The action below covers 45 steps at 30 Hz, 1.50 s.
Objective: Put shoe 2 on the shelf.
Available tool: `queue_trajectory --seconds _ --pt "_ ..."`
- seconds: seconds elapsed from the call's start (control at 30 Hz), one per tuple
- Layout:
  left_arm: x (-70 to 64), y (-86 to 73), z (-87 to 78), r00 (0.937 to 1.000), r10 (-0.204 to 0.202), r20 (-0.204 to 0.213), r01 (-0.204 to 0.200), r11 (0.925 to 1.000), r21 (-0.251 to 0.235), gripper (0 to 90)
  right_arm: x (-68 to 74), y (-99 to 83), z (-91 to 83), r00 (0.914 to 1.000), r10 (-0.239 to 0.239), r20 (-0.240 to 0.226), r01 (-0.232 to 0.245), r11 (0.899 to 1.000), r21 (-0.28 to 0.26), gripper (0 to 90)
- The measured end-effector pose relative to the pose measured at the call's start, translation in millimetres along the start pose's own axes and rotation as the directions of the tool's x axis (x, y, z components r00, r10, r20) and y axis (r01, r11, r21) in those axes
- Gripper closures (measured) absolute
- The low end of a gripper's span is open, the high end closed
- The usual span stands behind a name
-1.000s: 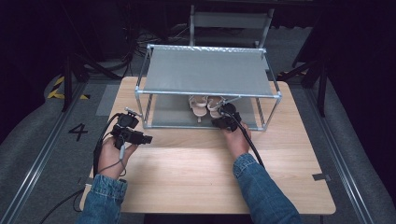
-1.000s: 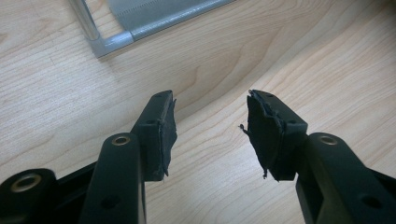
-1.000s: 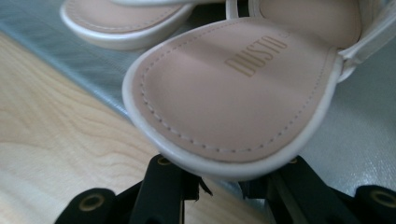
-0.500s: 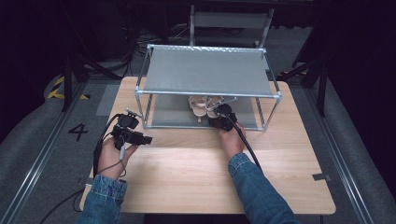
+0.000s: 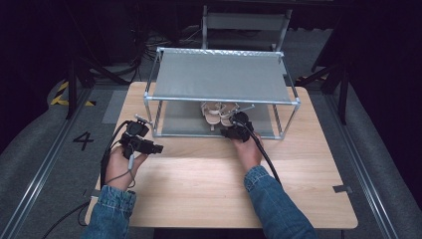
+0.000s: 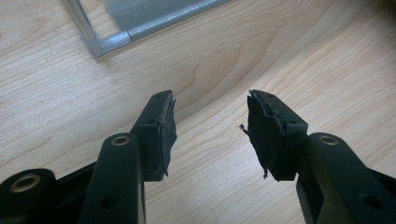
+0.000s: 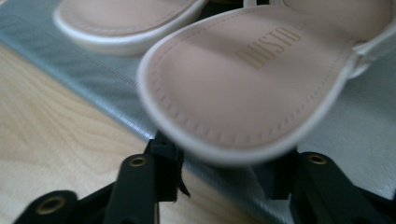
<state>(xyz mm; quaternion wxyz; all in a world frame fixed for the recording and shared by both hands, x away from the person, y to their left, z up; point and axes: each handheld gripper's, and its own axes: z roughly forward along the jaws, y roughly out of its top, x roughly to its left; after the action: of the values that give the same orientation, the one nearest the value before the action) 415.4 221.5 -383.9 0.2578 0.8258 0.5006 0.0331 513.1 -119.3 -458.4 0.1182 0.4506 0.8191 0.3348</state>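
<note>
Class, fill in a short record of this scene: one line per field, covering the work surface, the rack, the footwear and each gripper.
Surface: wooden table
Rack: two-tier metal shoe rack at the table's far side
Footwear: pair of beige sandals on the lower shelf
Right gripper: at the rack's front, jaws either side of the nearer sandal; grip not clear
Left gripper: open, over bare table near the rack's left corner

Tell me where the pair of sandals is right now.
In the high view the sandals sit on the lower shelf of the metal rack, near its front middle, with the right hand-held gripper at the nearer one's heel.
</note>
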Motion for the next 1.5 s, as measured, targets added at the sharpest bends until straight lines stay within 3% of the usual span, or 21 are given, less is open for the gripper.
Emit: queue_trajectory --seconds 0.2,0.27,0.57,0.63,0.73,0.8,0.83,0.87,0.97,1.1,1.33,1.4,1.5 --pt "-2.4 1.4 1.4 1.0000 0.003 0.002 -0.003 1.0000 0.001 51.0 -0.9 -2.8 -5.9 0.9997 -0.016 0.018 0.017 0.999 -0.041 78.9" --pt "-1.8 1.3 1.6 1.0000 0.002 0.001 -0.002 1.0000 0.003 51.0 -3.0 -2.4 -3.8 1.0000 -0.003 0.003 0.003 0.999 -0.044 78.8" --pt "0.2 0.6 0.6 1.0000 0.005 0.004 -0.005 1.0000 0.002 51.0 -2.2 3.3 3.1 0.9994 -0.003 0.035 0.005 0.999 -0.038 78.9" --pt "0.1 0.7 0.2 1.0000 0.002 0.008 -0.002 1.0000 0.000 51.0 -2.1 3.1 2.4 0.9994 -0.010 0.035 0.011 0.999 -0.033 77.3" --pt "-0.2 1.0 -0.1 1.0000 0.000 0.007 0.000 1.0000 -0.001 51.0 -3.7 2.1 -2.6 0.9999 -0.012 0.000 0.012 0.999 -0.043 54.9" --pt "-0.3 1.2 0.1 1.0000 0.002 0.005 -0.002 1.0000 0.004 51.0 -1.5 0.3 -10.2 0.9996 0.029 0.000 -0.029 0.999 -0.028 50.3" --pt "-0.3 1.6 0.2 1.0000 0.009 0.003 -0.009 0.9999 0.006 51.0 -1.4 -1.1 -14.0 1.0000 0.008 -0.003 -0.008 0.999 -0.043 50.2" --pt "-1.2 1.9 0.5 1.0000 0.005 0.004 -0.005 1.0000 0.003 51.0 1.6 -3.2 -19.8 0.9996 0.029 -0.005 -0.029 0.999 -0.031 50.5" --pt "-2.6 3.3 0.0 0.9999 0.010 0.003 -0.010 0.9999 0.000 50.9 4.2 -7.1 -32.5 0.9999 -0.007 -0.015 0.006 0.999 -0.036 50.5" --pt "-4.4 4.3 0.3 0.9999 0.016 0.003 -0.016 0.9999 -0.002 50.7 3.6 -12.9 -68.5 0.9988 -0.047 -0.015 0.046 0.997 -0.066 50.9" --pt "-5.5 3.4 0.6 0.9995 0.030 0.010 -0.030 0.9995 0.006 49.9 -16.2 -27.5 -116.1 0.9969 -0.072 -0.031 0.070 0.995 -0.072 50.2" --pt "-4.8 2.6 -0.4 0.9986 0.050 0.016 -0.050 0.9987 0.010 49.0 -25.2 -36.8 -134.3 0.9972 -0.073 -0.016 0.072 0.996 -0.051 49.8" --pt "-4.7 0.9 -0.8 0.9981 0.059 0.015 -0.060 0.9974 0.039 48.4 -31.0 -44.3 -145.5 0.9973 -0.073 -0.009 0.073 0.997 -0.029 49.7"
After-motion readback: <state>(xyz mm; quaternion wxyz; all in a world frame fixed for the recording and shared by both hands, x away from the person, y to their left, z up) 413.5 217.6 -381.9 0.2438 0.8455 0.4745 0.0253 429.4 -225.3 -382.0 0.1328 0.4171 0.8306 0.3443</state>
